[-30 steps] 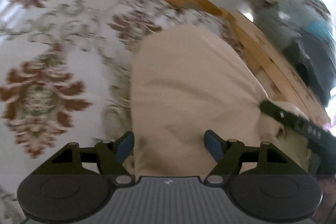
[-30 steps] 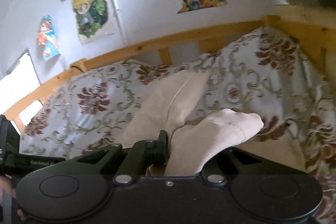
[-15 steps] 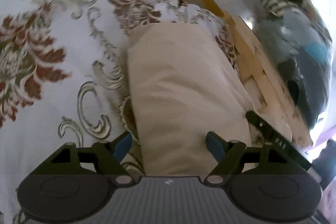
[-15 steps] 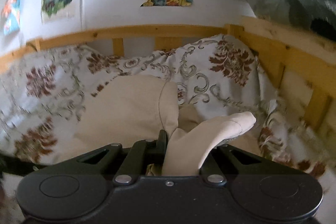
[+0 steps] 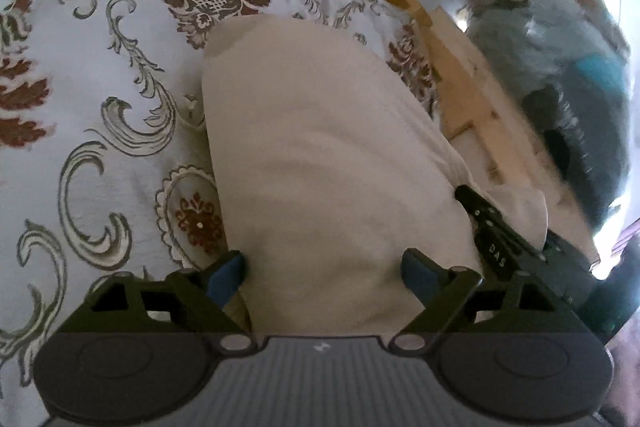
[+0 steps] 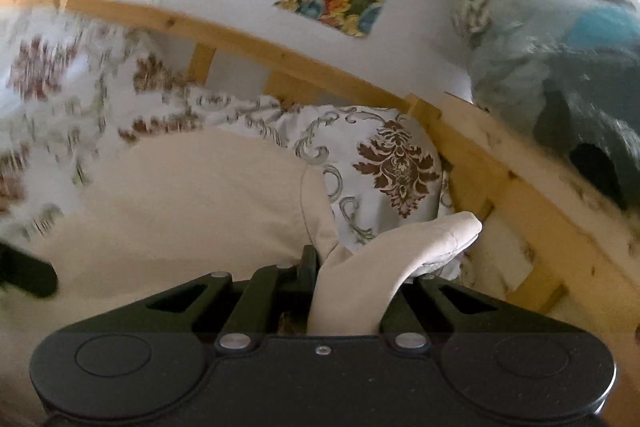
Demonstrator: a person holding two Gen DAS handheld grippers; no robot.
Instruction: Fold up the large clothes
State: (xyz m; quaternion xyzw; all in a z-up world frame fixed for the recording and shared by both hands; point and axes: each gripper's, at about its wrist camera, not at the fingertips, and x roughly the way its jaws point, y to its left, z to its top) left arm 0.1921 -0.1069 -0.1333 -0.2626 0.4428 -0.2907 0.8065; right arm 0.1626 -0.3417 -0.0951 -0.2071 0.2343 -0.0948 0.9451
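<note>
The beige garment (image 5: 320, 155) lies on the patterned bed cover (image 5: 80, 107), its long axis running straight away from the left gripper (image 5: 322, 269) toward the wooden bed rail (image 5: 460, 75). The left jaws have just been opening and stand released, astride the near end of the cloth without pressing it. The right gripper (image 6: 316, 267), just beside on the garment's right edge, is clenched on a folded corner flap (image 6: 400, 247); judged nearer to a working hold, it leads the coming fold
</note>
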